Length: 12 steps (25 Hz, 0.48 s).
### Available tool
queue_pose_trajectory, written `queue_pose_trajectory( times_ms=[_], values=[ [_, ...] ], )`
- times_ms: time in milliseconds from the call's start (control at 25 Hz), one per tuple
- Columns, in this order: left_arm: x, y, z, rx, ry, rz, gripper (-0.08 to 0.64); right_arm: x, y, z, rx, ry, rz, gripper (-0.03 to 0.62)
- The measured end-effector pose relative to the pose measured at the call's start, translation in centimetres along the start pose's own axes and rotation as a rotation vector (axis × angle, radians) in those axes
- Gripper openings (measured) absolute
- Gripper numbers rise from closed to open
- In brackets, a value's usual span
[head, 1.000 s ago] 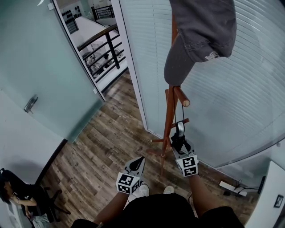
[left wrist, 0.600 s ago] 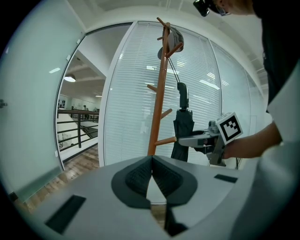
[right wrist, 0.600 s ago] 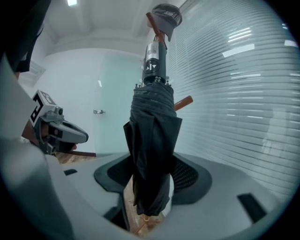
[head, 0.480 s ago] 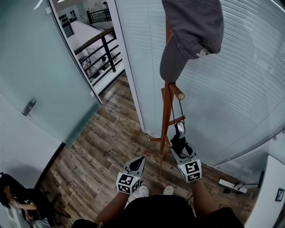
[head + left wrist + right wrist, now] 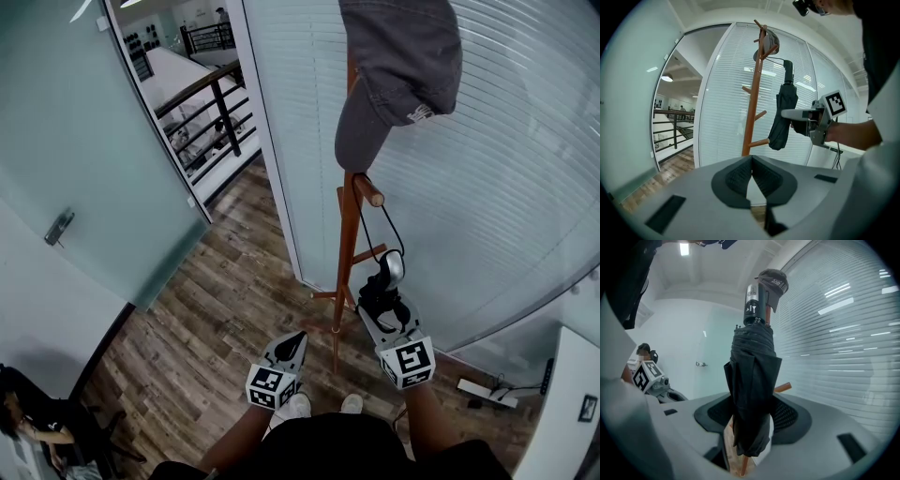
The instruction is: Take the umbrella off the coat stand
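Left gripper (image 5: 298,336): jaws together, empty, idle, apart from stand. Coat stand (image 5: 348,246): cap (image 5: 401,66) on top; umbrella strap (image 5: 387,225) looped over peg (image 5: 371,193), slack, not yet off. Umbrella (image 5: 751,380): folded, upright beside pole, clamped in right gripper (image 5: 751,416). Done: 1 step, grasp. Left, likely: clear strap off peg, draw away.

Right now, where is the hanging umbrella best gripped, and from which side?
The umbrella's folded canopy, mid-length, coming level from the side away from the coat stand: it hangs upright by its strap from a peg, a thick soft bundle clear of the stand. The right tool is shut there.
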State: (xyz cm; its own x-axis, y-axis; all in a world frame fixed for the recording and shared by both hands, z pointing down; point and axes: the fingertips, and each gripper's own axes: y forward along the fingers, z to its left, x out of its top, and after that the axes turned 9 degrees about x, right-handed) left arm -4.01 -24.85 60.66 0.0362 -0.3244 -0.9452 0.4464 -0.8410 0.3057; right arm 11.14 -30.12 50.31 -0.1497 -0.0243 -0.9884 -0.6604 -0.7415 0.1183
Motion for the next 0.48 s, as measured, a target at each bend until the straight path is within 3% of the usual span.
queue_pose_trajectory(
  times_ms=[480],
  values=[
    [0.4, -1.2, 0.8, 0.015, 0.007, -0.01, 0.012, 9.6, 0.4, 0.8, 0.023, -0.066, -0.184, 0.238]
  ],
)
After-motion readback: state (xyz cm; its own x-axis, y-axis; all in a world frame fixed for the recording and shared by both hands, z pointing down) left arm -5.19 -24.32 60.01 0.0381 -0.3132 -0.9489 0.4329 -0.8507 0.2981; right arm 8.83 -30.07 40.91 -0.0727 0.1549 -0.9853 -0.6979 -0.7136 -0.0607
